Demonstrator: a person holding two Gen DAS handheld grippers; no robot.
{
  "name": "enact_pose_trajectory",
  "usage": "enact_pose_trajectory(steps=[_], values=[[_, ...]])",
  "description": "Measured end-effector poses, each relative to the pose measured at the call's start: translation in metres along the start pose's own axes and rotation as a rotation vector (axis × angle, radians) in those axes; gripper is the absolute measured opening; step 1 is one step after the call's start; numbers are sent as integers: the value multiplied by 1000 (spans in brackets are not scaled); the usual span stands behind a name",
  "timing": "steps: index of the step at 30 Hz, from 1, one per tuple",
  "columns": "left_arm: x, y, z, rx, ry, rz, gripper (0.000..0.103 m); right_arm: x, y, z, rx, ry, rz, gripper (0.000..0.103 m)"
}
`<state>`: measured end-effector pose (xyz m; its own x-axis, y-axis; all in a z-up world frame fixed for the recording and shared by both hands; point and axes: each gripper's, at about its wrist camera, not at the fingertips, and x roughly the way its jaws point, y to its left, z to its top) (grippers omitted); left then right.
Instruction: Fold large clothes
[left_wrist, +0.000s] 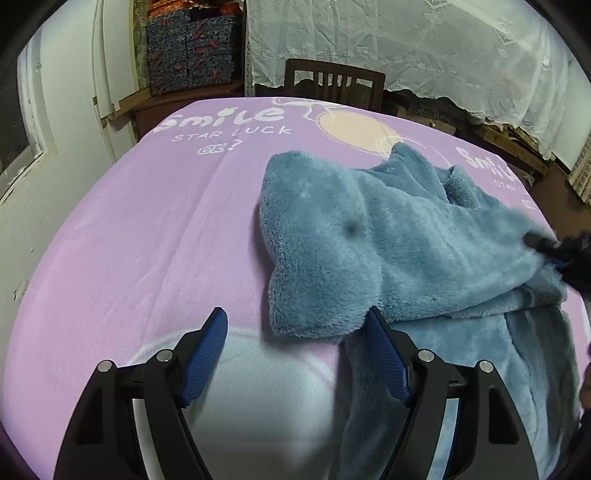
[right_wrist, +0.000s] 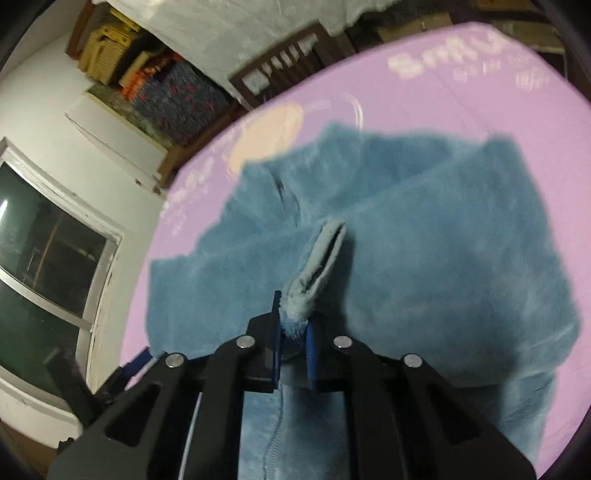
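A large fluffy blue garment (left_wrist: 388, 240) lies partly folded on a purple printed blanket (left_wrist: 147, 221) that covers the table. My left gripper (left_wrist: 297, 332) is open and empty, just in front of the garment's near left edge. My right gripper (right_wrist: 293, 317) is shut on a pinched fold of the blue garment (right_wrist: 424, 258) and holds it raised above the rest of the cloth. The right gripper also shows in the left wrist view (left_wrist: 546, 247) at the garment's right edge.
A dark wooden chair (left_wrist: 334, 83) stands at the table's far edge. Patterned boxes (left_wrist: 192, 48) are stacked at the back left, beside a white lace cloth (left_wrist: 424, 48). A white wall and a window (right_wrist: 44, 240) are to the left.
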<state>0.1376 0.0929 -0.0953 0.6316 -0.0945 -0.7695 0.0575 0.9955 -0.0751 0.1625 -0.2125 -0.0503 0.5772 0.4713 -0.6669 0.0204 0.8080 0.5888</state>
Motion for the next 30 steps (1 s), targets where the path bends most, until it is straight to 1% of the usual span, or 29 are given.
enact_pose_trajectory(steps=[3,5,7,9,10,13,16,19,22,23,24,25,26,28,30], values=[[1,-6,5,15,-11,5,77,-30,8,8,-49,-81,4,10],[4,-12,7,33,-15,39,77,-43,6,11,-64,-113,-17,10],[10,-12,5,31,4,57,77,-50,-4,10,-75,-134,-61,10],[15,-7,3,13,27,52,77,-49,-20,7,-50,-125,-74,10],[17,-4,3,-3,39,50,79,-46,-29,5,-25,-113,-70,10],[16,4,5,-35,41,41,79,-31,-55,-2,43,-87,-71,10],[16,8,4,-49,36,36,79,-21,-73,-7,92,-72,-61,10],[15,6,2,-34,32,50,80,-19,-81,-10,115,-54,-45,10],[13,6,1,-27,39,48,80,-20,-81,-12,100,-55,-65,12],[11,7,0,-31,46,38,80,-22,-81,-12,96,-56,-74,15],[8,9,0,-37,50,29,80,-25,-81,-12,98,-59,-89,23],[1,13,-1,-47,46,21,79,-32,-82,-11,102,-81,-118,27],[-3,15,-1,-53,38,27,79,-39,-83,-9,103,-108,-135,34],[-19,21,-1,-64,1,48,79,-56,-84,-5,108,-157,-147,34],[-32,25,2,-82,-37,50,79,-68,-83,-3,121,-191,-121,34]])
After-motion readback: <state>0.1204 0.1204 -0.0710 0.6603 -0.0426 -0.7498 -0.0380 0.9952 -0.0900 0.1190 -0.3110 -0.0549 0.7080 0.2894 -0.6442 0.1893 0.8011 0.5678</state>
